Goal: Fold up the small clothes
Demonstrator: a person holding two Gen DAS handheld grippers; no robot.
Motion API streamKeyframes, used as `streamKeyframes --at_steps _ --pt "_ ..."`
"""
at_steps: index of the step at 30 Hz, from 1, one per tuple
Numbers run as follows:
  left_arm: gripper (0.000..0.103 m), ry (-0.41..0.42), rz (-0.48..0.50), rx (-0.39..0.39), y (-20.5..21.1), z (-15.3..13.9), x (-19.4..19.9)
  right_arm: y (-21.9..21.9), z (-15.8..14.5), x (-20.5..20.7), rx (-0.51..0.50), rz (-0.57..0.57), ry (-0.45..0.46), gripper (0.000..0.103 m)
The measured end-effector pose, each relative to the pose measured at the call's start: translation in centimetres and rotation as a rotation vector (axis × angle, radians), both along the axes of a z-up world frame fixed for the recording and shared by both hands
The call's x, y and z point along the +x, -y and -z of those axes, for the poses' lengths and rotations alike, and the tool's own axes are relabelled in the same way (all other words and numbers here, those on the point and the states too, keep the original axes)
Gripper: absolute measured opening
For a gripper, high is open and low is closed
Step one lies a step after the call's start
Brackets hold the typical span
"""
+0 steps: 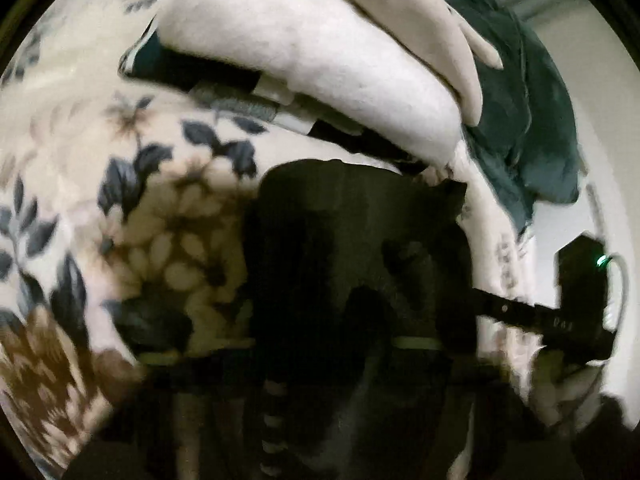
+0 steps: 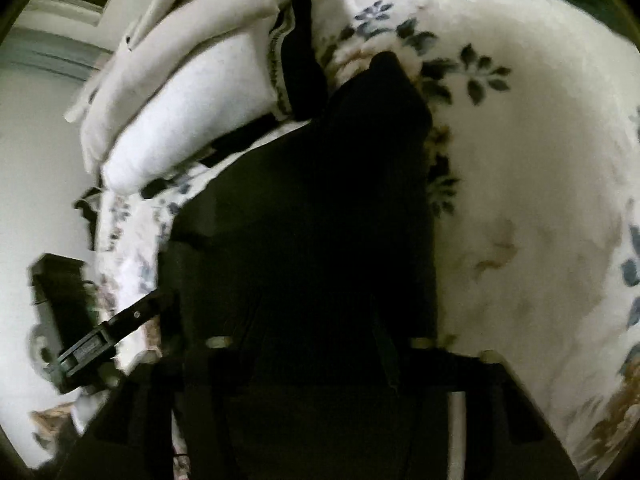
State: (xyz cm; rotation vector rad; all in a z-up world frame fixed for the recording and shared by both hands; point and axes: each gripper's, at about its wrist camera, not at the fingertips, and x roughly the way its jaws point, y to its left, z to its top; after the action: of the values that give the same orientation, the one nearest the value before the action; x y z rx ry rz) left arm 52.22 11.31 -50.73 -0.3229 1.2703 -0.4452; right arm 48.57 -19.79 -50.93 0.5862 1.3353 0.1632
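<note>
A small black garment (image 1: 352,248) lies on the floral bedspread (image 1: 132,184), right in front of my left gripper (image 1: 320,344). The cloth covers the left fingers, so I cannot see how they stand. In the right wrist view the same black garment (image 2: 312,208) fills the centre and hides my right gripper (image 2: 316,344) too. The right gripper's body (image 1: 532,316) shows at the right of the left view; the left gripper's body (image 2: 108,332) shows at the left of the right view. Both views are blurred.
A pile of folded white and cream cloth (image 1: 320,60) lies beyond the black garment, with dark striped pieces (image 1: 240,100) under it. A teal garment (image 1: 524,120) lies at the back right. The bed edge (image 2: 120,240) and wall (image 2: 24,168) are to the left in the right view.
</note>
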Motion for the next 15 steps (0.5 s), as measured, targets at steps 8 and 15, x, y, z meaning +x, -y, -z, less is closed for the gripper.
streamKeyframes --at_steps 8,15 --pt "0.013 0.055 -0.019 0.011 -0.6 -1.8 -0.2 1.7 -3.1 -1.5 -0.057 0.090 0.079 0.007" --pt "0.018 -0.066 -0.046 -0.024 -1.1 0.0 1.4 0.0 -3.4 -0.2 -0.152 0.019 0.046 0.008"
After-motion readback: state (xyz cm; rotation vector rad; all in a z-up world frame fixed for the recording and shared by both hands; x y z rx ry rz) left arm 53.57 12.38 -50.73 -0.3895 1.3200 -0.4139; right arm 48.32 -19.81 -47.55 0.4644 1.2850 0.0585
